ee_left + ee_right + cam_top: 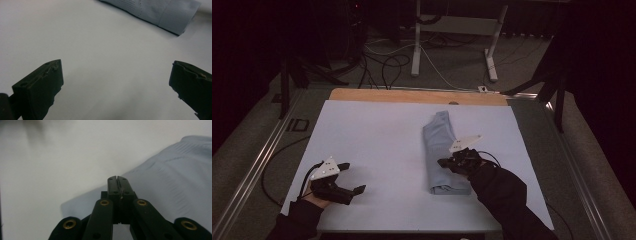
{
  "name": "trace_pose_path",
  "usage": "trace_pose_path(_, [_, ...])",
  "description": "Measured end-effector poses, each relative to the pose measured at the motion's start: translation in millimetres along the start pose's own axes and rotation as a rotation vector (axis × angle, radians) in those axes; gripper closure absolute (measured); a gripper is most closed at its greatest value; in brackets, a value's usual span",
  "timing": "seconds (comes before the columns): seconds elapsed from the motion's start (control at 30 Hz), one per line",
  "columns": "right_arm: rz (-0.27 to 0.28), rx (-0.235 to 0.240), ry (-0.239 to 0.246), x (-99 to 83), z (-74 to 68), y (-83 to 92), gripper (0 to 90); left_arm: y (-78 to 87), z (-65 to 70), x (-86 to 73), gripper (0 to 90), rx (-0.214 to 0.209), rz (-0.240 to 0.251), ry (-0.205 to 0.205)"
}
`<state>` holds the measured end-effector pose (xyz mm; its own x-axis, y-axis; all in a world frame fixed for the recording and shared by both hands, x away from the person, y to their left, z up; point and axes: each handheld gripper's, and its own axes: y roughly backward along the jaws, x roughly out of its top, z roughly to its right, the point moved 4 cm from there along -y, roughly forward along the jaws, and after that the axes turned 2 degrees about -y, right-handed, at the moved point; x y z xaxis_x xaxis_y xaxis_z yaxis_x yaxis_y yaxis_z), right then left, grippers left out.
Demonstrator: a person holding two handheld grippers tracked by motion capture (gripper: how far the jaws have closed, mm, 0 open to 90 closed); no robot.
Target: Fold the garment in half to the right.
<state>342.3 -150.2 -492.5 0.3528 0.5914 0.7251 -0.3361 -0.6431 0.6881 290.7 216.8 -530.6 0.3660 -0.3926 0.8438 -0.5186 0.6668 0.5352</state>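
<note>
Two hand-held grippers over a pale sheet, one folded cloth between them and the far edge.

A long, narrow, pale blue folded cloth garment (441, 152) lies on the right half of the white sheet covering the wooden table (377, 130), running from near the far edge toward the person, its near end a thick folded roll. The right gripper (443, 162), black with a grey three-cornered plate, sits over the cloth's middle with its jaws pressed flat together; in the right gripper view (117, 179) nothing shows between them and the blue fabric (180, 185) lies just below and beside the tips. The left gripper (354, 177) rests low at the sheet's near left corner, well apart from the cloth, its jaws spread wide on bare sheet (100, 50); the left gripper view (116, 72) catches the garment's ribbed end (170, 15) farther off.
</note>
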Motion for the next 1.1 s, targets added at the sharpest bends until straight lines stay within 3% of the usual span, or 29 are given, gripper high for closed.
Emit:
trace_pose_path(0.03, [-0.009, -0.006, 0.014, -3.2, -0.4, -0.6, 90.0, -0.4, -0.2, 0.0, 0.4, -0.001, -0.001, 0.002])
trace_pose_path(0.27, [-0.08, 0.037, -0.034, -30.2, 0.7, -22.9, 90.0, -0.5, 0.0, -0.2, 0.4, 0.0, -0.004, 0.003])
trace_pose_path(0.37, [-0.108, 0.039, -0.028, -39.0, 0.0, -28.4, 90.0, -0.7, -0.2, -0.3, 0.4, -0.001, -0.005, 0.002])
trace_pose_path(0.63, [-0.115, 0.063, -0.067, -56.9, 1.9, -24.5, 90.0, 0.1, 0.8, 0.2, 0.4, 0.0, -0.001, 0.001])
trace_pose_path(1.1, [-0.134, 0.065, -0.061, -67.7, -9.0, -12.1, 90.0, 2.5, 0.3, 0.9, 0.4, 0.006, 0.002, -0.002])
